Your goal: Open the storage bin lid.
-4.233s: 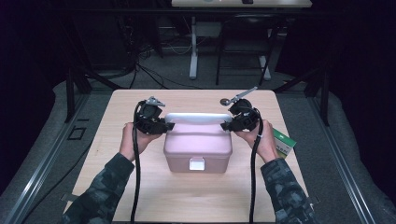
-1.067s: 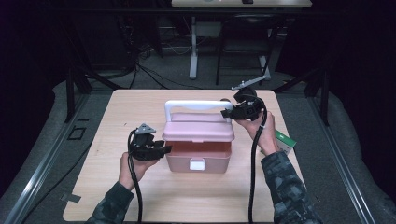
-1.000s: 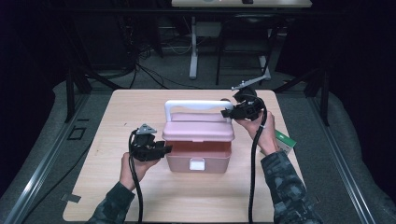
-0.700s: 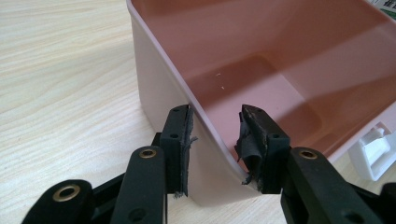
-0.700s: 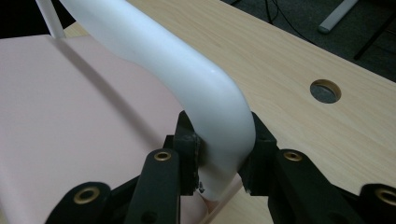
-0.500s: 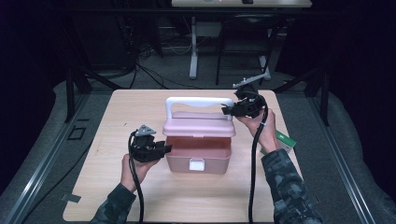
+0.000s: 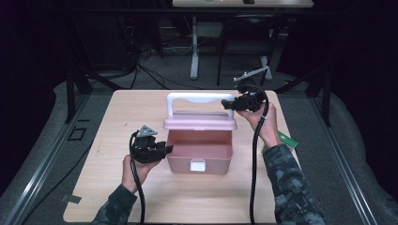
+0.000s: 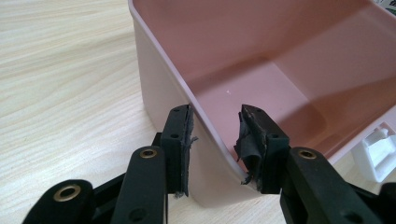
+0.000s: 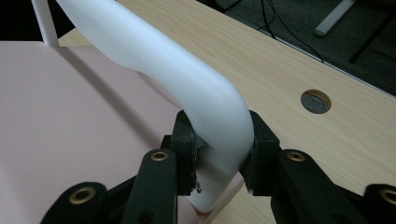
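Spanning most of the high view, the bench [image 7: 117, 187] carried everything I was working on, with the pink box [image 7: 199, 154] sitting near its middle. I judged the opening of that box largely done: the pink lid [image 7: 199, 123] hung lifted above the box's back edge and the inside looked empty, so what was left seemed to be carrying the lid clear and setting it down somewhere on the bench. My right gripper [image 7: 230, 105] was clamped on the right-hand bend of the white handle [image 7: 197, 97], the jaws pressed tight against both sides of the curve in the right gripper view [image 9: 215, 116]. My left gripper [image 7: 165, 149] stood with its jaws apart, straddling the near left corner wall of the box [image 8: 205, 135], one jaw outside and one inside; it looked to be bracing the box without actually squeezing it. A green packet [image 7: 286, 139] lay by the bench's right edge, just beyond my right forearm.

Against the oldest frame, both grippers had been up at the two ends of the handle with the lid shut; by now the left had dropped to the box's corner and the lid had risen steadily higher over the last second.
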{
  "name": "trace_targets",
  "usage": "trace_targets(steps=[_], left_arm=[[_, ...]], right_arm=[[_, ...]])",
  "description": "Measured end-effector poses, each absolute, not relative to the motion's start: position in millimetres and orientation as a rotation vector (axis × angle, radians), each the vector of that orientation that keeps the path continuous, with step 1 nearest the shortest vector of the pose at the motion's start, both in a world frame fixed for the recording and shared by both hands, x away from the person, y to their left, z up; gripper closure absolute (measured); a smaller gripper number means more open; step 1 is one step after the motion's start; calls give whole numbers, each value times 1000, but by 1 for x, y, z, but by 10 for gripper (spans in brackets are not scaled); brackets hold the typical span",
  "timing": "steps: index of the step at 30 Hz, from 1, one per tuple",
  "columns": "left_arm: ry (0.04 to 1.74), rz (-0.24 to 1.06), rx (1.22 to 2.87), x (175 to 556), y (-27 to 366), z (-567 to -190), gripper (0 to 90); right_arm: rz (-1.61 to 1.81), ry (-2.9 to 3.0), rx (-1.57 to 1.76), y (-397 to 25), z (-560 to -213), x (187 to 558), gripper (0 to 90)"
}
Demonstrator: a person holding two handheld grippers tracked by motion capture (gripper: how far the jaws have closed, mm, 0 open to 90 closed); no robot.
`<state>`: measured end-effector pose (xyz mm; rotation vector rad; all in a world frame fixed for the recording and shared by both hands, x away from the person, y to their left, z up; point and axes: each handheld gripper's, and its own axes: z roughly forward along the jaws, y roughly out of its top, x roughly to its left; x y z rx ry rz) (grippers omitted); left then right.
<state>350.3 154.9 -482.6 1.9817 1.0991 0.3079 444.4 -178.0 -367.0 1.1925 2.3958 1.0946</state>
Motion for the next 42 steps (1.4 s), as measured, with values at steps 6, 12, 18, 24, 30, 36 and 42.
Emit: trace_targets(steps=[6,12,18,24,30,36,42], left_arm=[[1099,306,1987,350,155,-482,639],[1099,305,1987,350,155,-483,638],[1095,310,1994,350,155,-482,634],[1091,312,2002,350,154,-482,634],[1090,313,2009,351,154,-481,633],[1089,317,2021,351,153,-480,629],[1079,314,2033,352,153,-480,625]], right_arm=[[1085,2391,1189,-177,-362,452,689],[1081,2393,1202,-177,-360,460,686],[1080,2396,1218,-177,-360,468,683],[1093,2395,1252,-178,-360,478,681],[1090,2393,1271,-178,-359,486,677],[1082,2396,1278,-177,-359,492,676],[1067,2408,1299,-176,-358,498,674]])
